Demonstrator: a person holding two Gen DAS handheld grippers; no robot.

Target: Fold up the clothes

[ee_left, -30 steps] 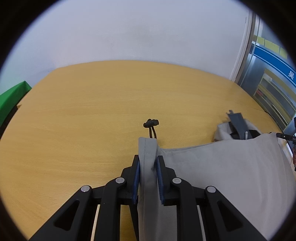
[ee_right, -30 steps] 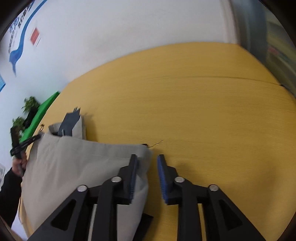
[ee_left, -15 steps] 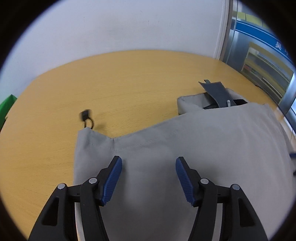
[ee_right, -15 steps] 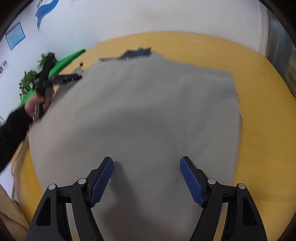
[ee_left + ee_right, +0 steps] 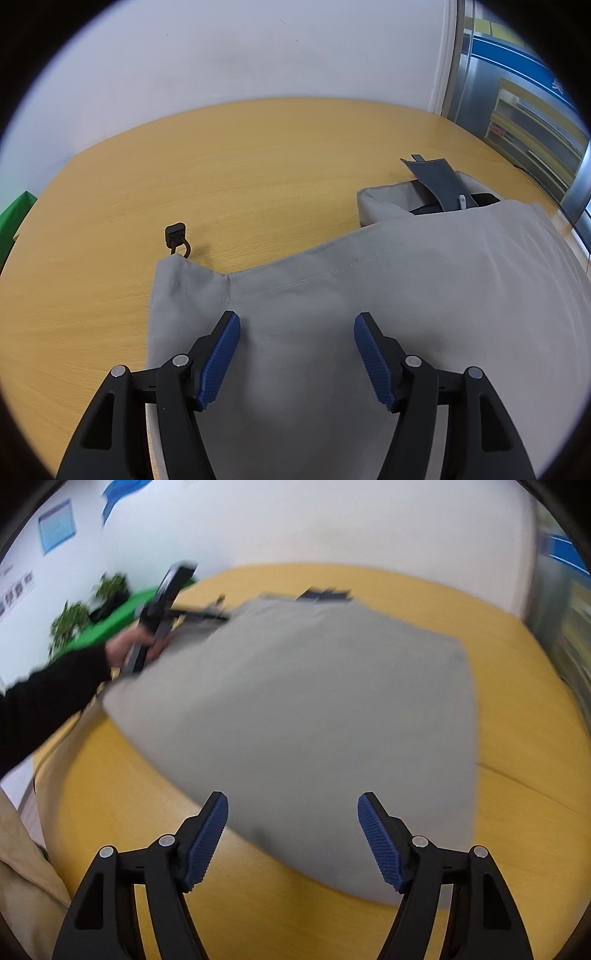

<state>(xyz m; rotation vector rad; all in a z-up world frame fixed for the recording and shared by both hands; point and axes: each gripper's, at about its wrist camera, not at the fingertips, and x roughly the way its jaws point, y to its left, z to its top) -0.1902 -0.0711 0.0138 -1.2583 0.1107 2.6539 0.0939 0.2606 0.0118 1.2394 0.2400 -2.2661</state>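
Grey woven garment (image 5: 388, 314), folded into a broad flat panel, is lying on the round light-wood table (image 5: 240, 166) and filling the lower right of the left wrist view and the centre of the right wrist view (image 5: 314, 709). Left gripper (image 5: 293, 354) is hovering over the cloth at the bottom of its frame with its blue-padded tongs spread wide apart and nothing between them; whether the tips are touching the fabric cannot be told. Right gripper (image 5: 291, 834) is likewise standing wide open at the bottom of its frame, its tongs straddling the near edge of the panel and holding nothing. A small black cord toggle (image 5: 176, 236) is poking out past the hemmed corner at centre left, and a dark grey tab (image 5: 436, 181) is sticking out of the bunched end at upper right. Both tools being open above a flat layer suggests the fold is laid down and left to settle, probably so the next edge can be picked. The right wrist view is blurred, so its fine detail is unclear.
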